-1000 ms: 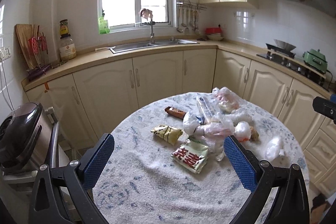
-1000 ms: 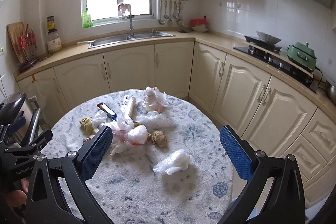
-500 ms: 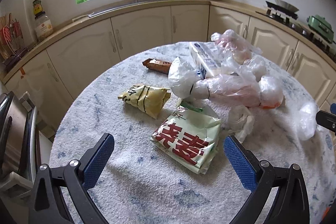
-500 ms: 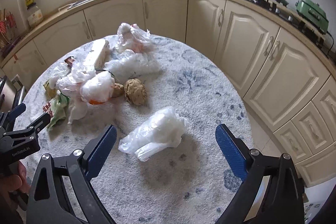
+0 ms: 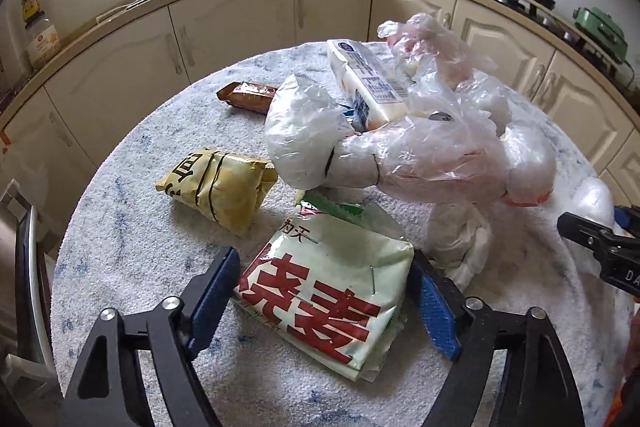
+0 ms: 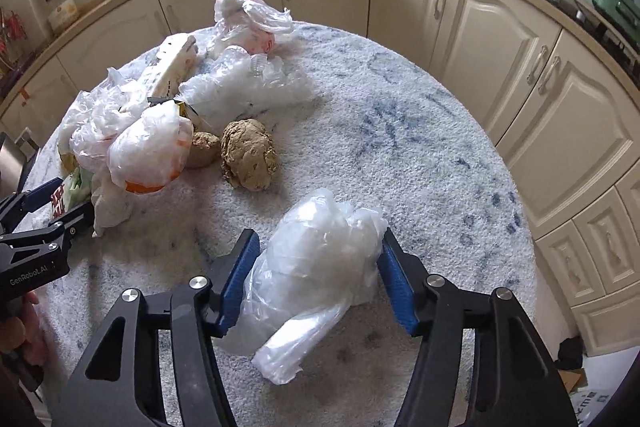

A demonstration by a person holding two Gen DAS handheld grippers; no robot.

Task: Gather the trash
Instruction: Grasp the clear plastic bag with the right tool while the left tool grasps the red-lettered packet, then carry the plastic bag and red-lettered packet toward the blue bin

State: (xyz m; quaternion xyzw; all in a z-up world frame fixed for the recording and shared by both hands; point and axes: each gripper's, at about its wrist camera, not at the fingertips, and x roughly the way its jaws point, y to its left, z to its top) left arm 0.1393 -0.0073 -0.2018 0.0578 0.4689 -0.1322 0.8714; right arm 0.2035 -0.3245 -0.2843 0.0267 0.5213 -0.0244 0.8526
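Observation:
My left gripper (image 5: 326,291) has its blue pads on both sides of a green packet with red characters (image 5: 328,291), which lies on the round table (image 5: 132,247); the pads touch its edges. My right gripper (image 6: 318,279) has its pads against a crumpled clear plastic bag (image 6: 316,267) on the table (image 6: 400,131). A yellow wrapper (image 5: 220,183), a brown bar wrapper (image 5: 248,95), a white carton (image 5: 368,83) and clear plastic bags (image 5: 420,147) lie beyond. Two brown lumps (image 6: 248,155) sit by an orange-bottomed bag (image 6: 148,151).
Cream kitchen cabinets (image 6: 480,39) and a counter curve round behind the table. A stove with a green appliance (image 5: 600,31) is at the right, a sink and window at the back. The left gripper (image 6: 36,235) shows in the right wrist view.
Both grippers have dropped toward the table and narrowed: the left round the green packet, the right round the clear plastic bag.

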